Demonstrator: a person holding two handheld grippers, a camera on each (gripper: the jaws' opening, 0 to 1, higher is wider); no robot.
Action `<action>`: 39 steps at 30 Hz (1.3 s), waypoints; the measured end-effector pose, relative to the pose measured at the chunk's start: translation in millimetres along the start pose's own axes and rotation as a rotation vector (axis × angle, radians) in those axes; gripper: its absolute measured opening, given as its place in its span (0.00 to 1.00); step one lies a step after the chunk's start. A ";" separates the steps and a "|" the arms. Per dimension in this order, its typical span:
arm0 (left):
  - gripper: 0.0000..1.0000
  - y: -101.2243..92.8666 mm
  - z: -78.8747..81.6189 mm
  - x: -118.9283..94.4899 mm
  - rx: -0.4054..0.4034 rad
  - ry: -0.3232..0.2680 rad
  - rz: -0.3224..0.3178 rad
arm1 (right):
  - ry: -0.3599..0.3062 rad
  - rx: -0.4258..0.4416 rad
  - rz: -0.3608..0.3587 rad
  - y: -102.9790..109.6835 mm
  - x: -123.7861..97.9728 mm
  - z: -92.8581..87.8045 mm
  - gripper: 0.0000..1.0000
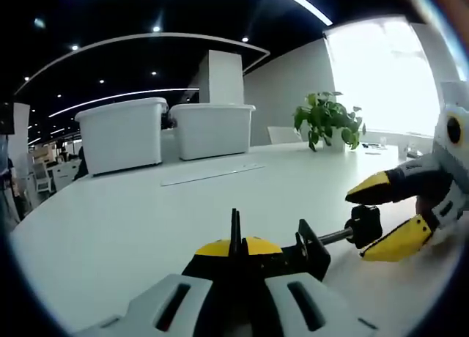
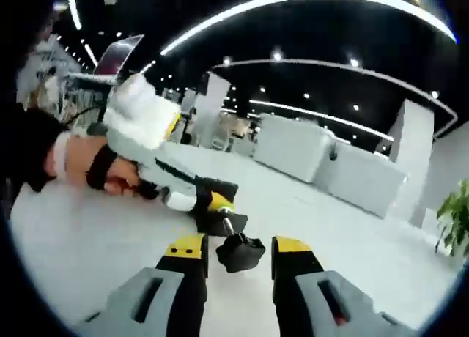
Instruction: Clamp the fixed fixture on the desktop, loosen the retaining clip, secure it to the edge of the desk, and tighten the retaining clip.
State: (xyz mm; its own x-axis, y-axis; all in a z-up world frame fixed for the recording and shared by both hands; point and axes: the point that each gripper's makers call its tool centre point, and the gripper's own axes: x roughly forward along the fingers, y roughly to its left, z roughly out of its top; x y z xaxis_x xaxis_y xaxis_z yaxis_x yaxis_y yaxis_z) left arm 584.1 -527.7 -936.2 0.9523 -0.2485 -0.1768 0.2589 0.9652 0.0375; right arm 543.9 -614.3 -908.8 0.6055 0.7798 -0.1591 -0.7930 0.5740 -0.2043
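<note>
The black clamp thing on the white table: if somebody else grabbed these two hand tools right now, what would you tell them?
Left gripper: jaws shut on the clamp's black frame, holding it over the white table.
Right gripper: jaws open on either side of the black screw knob, not visibly pinching it.
Done: clamp picked up and steadied.
Left: turn the knob to loosen, slide the clamp onto the table edge, tighten again.
Elsewhere on the table: two white bins, a potted plant.
</note>
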 end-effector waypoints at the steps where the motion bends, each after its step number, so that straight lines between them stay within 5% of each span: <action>1: 0.04 0.8 0.0 0.8 0.000 0.000 0.000 | 0.013 0.164 0.021 -0.7 -0.8 -1.6 0.35; 4: 0.04 4.0 0.3 5.6 0.003 0.000 -0.003 | 0.047 0.515 0.079 7.6 -5.7 -8.7 0.35; 9: 0.04 6.2 -0.2 7.7 -0.002 0.000 -0.004 | 0.083 0.815 0.091 8.9 -4.5 -23.5 0.24; 12: 0.04 6.7 -0.4 8.4 0.001 0.000 -0.005 | 0.079 0.886 0.092 6.4 -1.2 -23.2 0.25; 20: 0.04 6.8 -0.3 8.6 0.004 -0.001 -0.007 | 0.084 0.890 0.083 13.4 -0.6 -21.6 0.24; 31: 0.04 5.0 0.0 6.6 0.003 -0.002 -0.007 | -0.004 0.113 0.006 31.4 -6.3 -5.7 0.23; 39: 0.04 4.9 -0.1 5.9 0.004 -0.002 -0.004 | -0.039 -0.469 -0.060 11.7 6.0 -6.4 0.23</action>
State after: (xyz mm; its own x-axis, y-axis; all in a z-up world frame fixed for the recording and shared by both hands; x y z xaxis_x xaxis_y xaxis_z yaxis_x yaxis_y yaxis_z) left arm 591.0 -524.4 -937.2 0.9516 -0.2529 -0.1747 0.2636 0.9637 0.0412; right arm 538.8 -604.5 -918.3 0.6394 0.7625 -0.0989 -0.6346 0.4507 -0.6278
